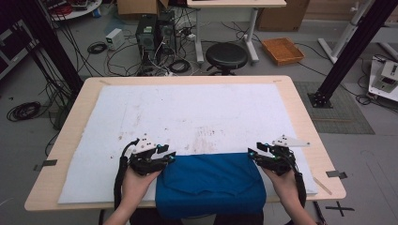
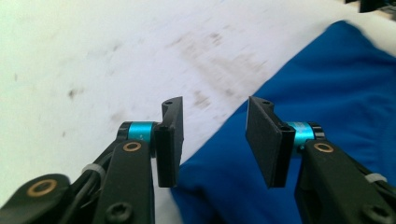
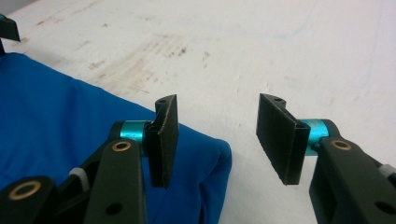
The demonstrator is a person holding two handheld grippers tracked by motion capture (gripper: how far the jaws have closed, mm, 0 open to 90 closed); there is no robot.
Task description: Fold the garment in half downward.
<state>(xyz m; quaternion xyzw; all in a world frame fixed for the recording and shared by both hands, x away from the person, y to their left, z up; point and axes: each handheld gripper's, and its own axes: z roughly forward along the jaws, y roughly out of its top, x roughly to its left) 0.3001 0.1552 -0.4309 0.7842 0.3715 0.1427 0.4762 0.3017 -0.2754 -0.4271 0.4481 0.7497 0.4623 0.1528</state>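
Releasing the blue cloth (image 1: 210, 183) at the table's near edge, both tools (image 1: 165, 153) (image 1: 256, 153) are opened; snagging is avoided.

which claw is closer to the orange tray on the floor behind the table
The right claw, at the blue cloth's right corner. The orange tray lies beyond the table's far right side; the left claw is at the cloth's left corner.

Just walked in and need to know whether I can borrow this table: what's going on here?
A person is working a folded blue cloth at the near edge of a wooden table covered by a stained white sheet, with a handheld gripper in each hand. The left gripper sits at the cloth's far left corner, the right gripper at its far right corner. Both have their jaws open, nothing pinched between them; the cloth lies flat.
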